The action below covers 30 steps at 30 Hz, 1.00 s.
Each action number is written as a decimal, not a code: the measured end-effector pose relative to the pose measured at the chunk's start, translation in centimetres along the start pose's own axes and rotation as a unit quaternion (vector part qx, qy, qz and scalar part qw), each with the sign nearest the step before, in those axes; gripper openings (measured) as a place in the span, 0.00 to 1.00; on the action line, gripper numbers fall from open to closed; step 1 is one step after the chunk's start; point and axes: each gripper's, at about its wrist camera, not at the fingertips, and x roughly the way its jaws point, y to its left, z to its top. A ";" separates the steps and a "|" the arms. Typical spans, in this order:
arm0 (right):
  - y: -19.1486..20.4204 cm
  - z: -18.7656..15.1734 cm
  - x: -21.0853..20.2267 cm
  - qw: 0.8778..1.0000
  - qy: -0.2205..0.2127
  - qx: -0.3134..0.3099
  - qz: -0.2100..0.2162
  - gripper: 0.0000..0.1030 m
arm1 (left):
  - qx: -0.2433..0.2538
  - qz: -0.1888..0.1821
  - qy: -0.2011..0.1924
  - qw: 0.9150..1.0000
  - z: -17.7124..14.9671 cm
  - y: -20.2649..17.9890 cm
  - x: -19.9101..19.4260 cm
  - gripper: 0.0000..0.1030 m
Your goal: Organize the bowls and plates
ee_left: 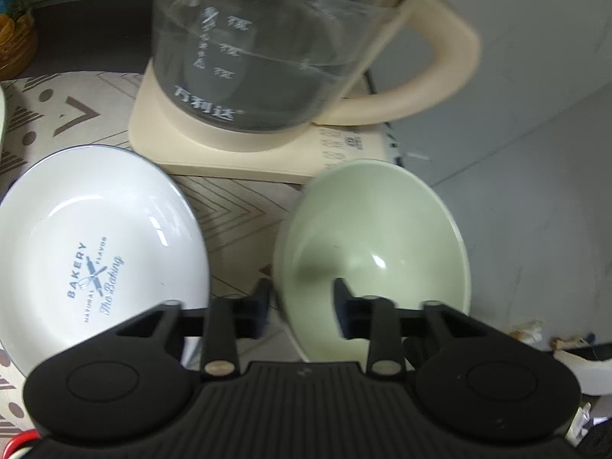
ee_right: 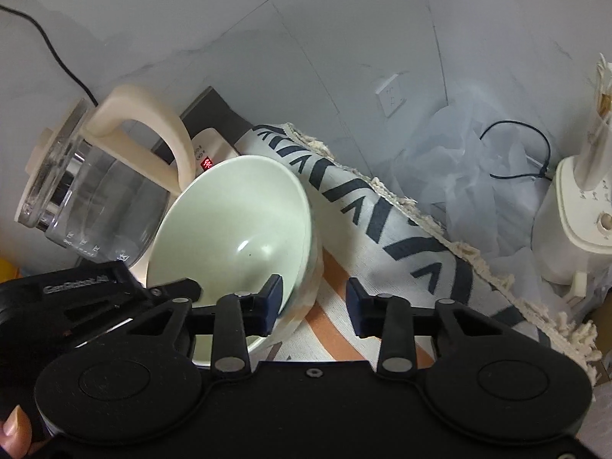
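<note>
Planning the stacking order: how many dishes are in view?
2, perhaps more. A white plate lies left of the left tool; a green bowl straddled by that tool's fingers, tilted. A pale rim at the far left edge may be another.

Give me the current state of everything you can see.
Green bowl: empty, tilted, rim between the left gripper's open fingers.
White plate: empty, lying on the cloth.
Glass kettle: on its base, some water inside.
Right gripper: open, holding nothing.
</note>
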 end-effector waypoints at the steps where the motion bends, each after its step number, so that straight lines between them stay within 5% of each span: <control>1: 0.0 0.1 0.3 1.000 0.002 0.006 0.001 0.29 | -0.002 0.002 0.000 1.000 0.2 0.3 0.1 0.16; 4: -0.2 0.2 0.9 0.999 0.008 0.031 0.007 0.22 | 0.001 0.000 -0.002 1.000 0.7 0.5 0.5 0.07; 18: 0.8 -0.6 -1.8 1.000 -0.026 0.013 -0.002 0.17 | 0.045 -0.018 -0.025 0.999 -0.8 -0.4 -3.9 0.07; 30: 3.6 -2.9 -7.2 0.997 -0.071 0.016 0.003 0.16 | 0.053 -0.050 -0.017 0.997 -2.4 3.0 -9.4 0.07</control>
